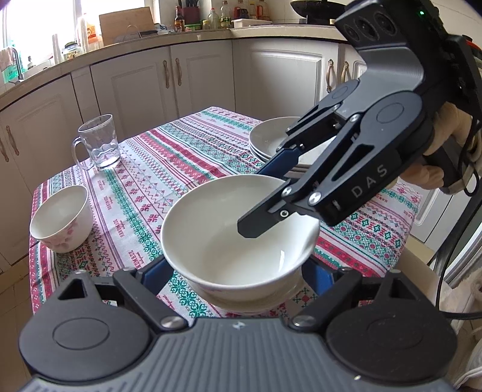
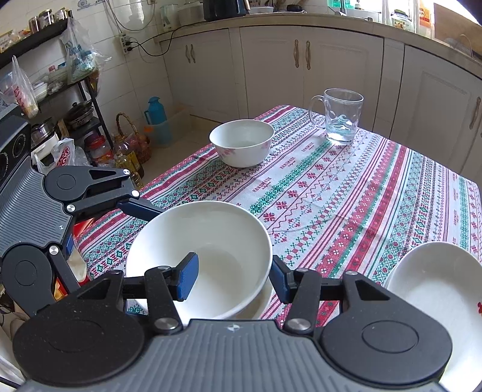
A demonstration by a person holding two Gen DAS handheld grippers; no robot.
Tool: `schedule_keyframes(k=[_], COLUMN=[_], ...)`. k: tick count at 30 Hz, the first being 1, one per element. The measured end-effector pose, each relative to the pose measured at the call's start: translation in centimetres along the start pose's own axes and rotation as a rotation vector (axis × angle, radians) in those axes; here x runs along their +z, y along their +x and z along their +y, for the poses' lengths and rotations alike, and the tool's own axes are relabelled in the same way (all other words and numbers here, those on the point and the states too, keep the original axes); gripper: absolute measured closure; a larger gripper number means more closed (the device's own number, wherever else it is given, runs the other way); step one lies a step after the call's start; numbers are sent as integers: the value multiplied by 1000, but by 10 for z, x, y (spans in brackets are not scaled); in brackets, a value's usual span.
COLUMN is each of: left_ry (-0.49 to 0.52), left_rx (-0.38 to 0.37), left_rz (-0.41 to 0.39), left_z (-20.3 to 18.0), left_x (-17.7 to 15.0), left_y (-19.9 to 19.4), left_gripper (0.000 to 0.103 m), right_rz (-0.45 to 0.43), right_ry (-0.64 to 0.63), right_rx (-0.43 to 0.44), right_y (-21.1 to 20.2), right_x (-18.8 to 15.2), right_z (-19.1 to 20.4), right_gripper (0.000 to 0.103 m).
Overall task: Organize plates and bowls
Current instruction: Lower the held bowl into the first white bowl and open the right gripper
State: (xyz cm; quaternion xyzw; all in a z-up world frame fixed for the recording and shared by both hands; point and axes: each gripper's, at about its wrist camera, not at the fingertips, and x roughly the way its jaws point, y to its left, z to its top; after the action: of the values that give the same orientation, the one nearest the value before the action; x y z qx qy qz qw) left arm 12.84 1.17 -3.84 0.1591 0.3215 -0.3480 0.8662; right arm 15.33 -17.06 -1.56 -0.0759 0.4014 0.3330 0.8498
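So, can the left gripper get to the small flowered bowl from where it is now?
Probably yes. The left gripper stands open around the large white bowl, holding nothing, and only bare tablecloth lies between it and the small flowered bowl.

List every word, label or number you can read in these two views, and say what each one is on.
"DAS": on the side of the right hand-held gripper, in the left wrist view.
Small repeated lettering woven into the tablecloth: too small to read.
Labels on the counter bottles: too blurred to read.
Print on the plastic bags by the shelf: not legible.
Large bowl, small bowl, glass mug: no text.
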Motion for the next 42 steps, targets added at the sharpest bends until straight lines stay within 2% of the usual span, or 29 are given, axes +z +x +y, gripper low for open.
schedule_keyframes(k=[12, 25, 28, 32, 36, 40, 42], left_ry=[2, -54, -35, -5, -2, 10, 11], left_rx=[-11, -64, -51, -25, -42, -28, -18], left_rz=[4, 27, 20, 5, -7, -28, -45], left_z=[0, 8, 6, 3, 3, 0, -1], left_x=[1, 0, 0, -1, -1, -4, -5], left_y=[3, 7, 6, 4, -2, -12, -19], left_gripper=[11, 7, 6, 4, 4, 3, 2], right_rz=[7, 13, 11, -6, -16, -27, -34], right_ry=[12, 18, 22, 13, 10, 2, -2], right_rx=[1, 9, 15, 13, 13, 5, 3], right_y=[3, 4, 5, 3, 1, -3, -6], right_x=[-4, -6, -7, -6, -5, -4, -3], right_z=[-4, -5, -5, -3, -2, 1, 2], right_gripper=[46, 44, 37, 24, 20, 17, 13])
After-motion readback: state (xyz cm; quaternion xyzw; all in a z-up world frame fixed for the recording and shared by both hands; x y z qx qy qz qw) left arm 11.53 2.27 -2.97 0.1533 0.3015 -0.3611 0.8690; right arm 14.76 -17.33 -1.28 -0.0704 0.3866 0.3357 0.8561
